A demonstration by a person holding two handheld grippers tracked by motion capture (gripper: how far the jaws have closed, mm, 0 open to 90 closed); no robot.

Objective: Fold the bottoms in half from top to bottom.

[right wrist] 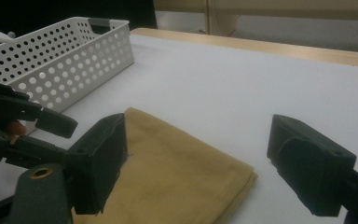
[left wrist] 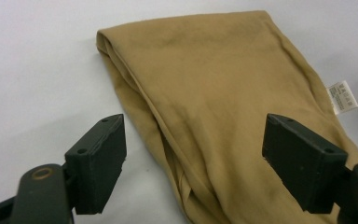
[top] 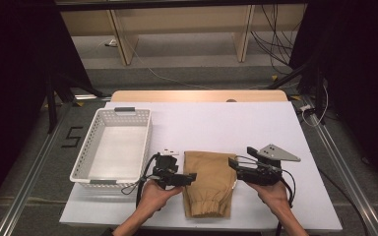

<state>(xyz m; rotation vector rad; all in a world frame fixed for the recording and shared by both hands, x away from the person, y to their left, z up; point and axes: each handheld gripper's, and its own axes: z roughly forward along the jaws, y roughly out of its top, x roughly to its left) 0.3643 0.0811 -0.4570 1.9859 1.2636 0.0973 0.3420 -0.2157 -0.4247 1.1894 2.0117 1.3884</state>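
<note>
A folded tan garment (top: 209, 183) with an elastic hem lies on the white table near its front edge. My left gripper (top: 191, 178) is at the garment's left edge, held by a hand. In the left gripper view the left gripper (left wrist: 196, 140) is open wide over the tan garment (left wrist: 214, 84), with a small white label (left wrist: 342, 97) at the cloth's side. My right gripper (top: 233, 163) sits at the garment's right edge. In the right gripper view the right gripper (right wrist: 200, 140) is open above the garment's (right wrist: 168, 172) folded corner, and the left gripper (right wrist: 51, 123) shows beyond it.
A white perforated basket (top: 91, 142) stands empty at the left of the table (top: 226, 123); the basket (right wrist: 65, 60) also appears beyond the cloth. Wooden shelving and loose cables lie on the floor behind the table.
</note>
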